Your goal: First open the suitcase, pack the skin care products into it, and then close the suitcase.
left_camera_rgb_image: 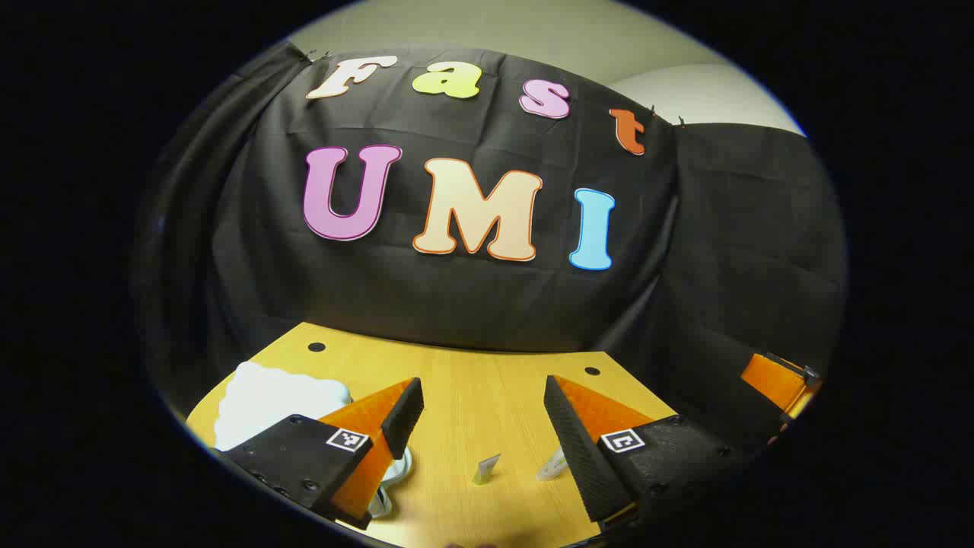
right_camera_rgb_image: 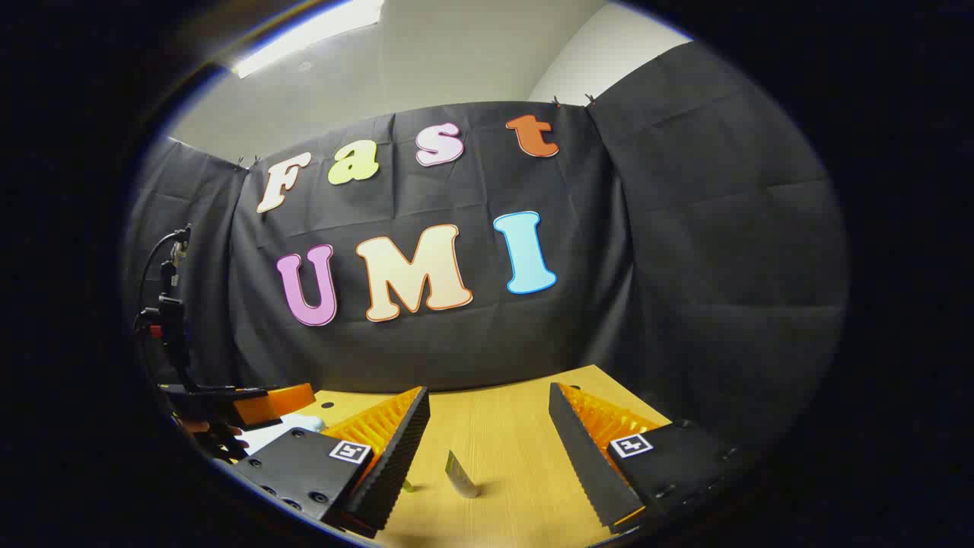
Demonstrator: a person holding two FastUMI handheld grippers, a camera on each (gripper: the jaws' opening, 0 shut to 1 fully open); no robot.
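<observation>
- In the left gripper view we held the left claw (left_camera_rgb_image: 484, 415) released, its fingers spread wide above the wooden surface (left_camera_rgb_image: 472, 380).
- A white suitcase (left_camera_rgb_image: 266, 399) lay at the far left of that surface, partly behind our left finger.
- Two small tubes, a green one (left_camera_rgb_image: 485, 469) and a clear one (left_camera_rgb_image: 552, 464), lay near, between the fingers.
- In the right gripper view the right claw (right_camera_rgb_image: 489, 426) was also released, with a small tube (right_camera_rgb_image: 460, 474) standing tilted between its fingers.
- The other gripper (right_camera_rgb_image: 259, 403) showed at the left there.

white suitcase (left_camera_rgb_image: 266, 399) | table's far-left; two tubes (left_camera_rgb_image: 485, 469) mid-table
</observation>
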